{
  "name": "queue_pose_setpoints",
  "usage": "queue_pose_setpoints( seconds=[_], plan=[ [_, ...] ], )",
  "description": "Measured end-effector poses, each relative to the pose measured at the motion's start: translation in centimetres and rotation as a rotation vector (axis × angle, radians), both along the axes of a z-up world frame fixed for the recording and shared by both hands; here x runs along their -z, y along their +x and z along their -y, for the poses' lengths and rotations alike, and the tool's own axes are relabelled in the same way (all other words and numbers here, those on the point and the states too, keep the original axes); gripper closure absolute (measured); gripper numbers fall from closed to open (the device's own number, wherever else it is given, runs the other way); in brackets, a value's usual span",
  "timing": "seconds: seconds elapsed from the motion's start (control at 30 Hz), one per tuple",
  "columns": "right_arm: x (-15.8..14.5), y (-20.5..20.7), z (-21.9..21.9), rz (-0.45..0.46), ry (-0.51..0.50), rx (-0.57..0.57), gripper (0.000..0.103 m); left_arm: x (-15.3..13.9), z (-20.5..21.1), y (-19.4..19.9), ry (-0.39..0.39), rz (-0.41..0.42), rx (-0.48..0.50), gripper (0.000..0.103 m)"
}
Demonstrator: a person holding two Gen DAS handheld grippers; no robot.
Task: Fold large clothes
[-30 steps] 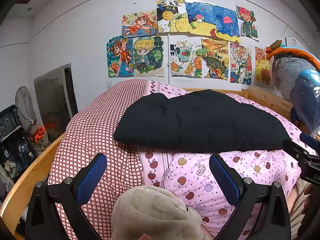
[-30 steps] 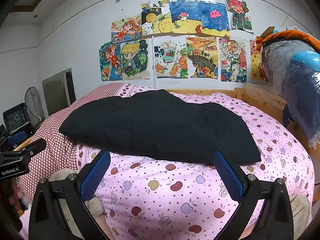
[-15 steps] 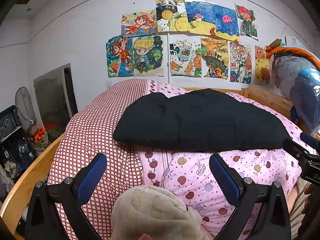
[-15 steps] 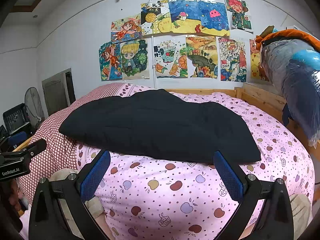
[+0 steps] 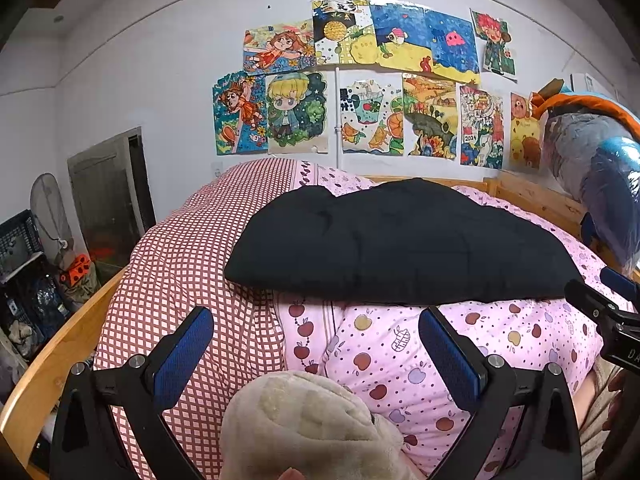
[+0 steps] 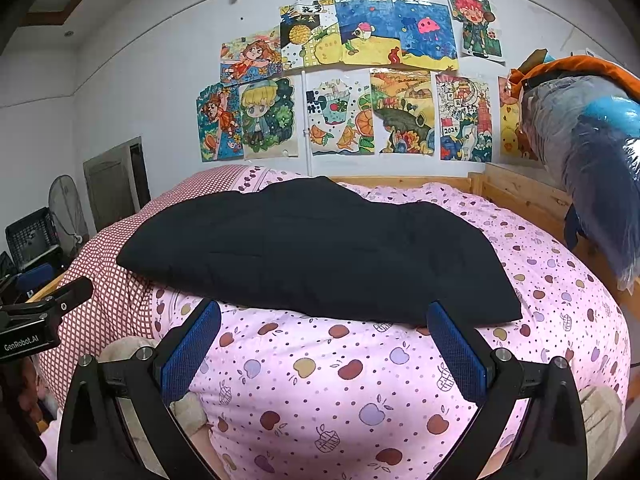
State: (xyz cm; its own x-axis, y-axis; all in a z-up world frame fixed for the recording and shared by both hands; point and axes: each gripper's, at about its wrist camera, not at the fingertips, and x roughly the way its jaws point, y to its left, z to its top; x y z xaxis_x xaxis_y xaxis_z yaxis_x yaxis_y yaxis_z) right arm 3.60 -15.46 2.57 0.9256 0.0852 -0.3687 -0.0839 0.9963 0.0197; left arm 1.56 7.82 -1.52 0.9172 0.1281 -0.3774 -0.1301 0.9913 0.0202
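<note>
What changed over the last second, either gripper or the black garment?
Nothing visibly changed. The left gripper and right gripper are open and empty as before, short of the black garment, which lies in the same place on the pink quilt.

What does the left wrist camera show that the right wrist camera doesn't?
Only the left wrist view shows the orange toy by the crates, and the beige fleece filling its foreground. Only the right wrist view shows the GenRobot label on the left gripper. Both show the black garment lying flat on the pink quilt, the wall drawings, and open, empty jaws.
</note>
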Motion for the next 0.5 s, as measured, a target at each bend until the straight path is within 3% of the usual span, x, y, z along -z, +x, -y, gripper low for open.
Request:
queue_pose_setpoints(
  seconds=[0.5],
  plan=[
    [0.47,-0.01,-0.54,0.001,0.010,0.007,0.002,0.56,0.94,0.31,0.038,-0.019,-0.045,0.000]
  ],
)
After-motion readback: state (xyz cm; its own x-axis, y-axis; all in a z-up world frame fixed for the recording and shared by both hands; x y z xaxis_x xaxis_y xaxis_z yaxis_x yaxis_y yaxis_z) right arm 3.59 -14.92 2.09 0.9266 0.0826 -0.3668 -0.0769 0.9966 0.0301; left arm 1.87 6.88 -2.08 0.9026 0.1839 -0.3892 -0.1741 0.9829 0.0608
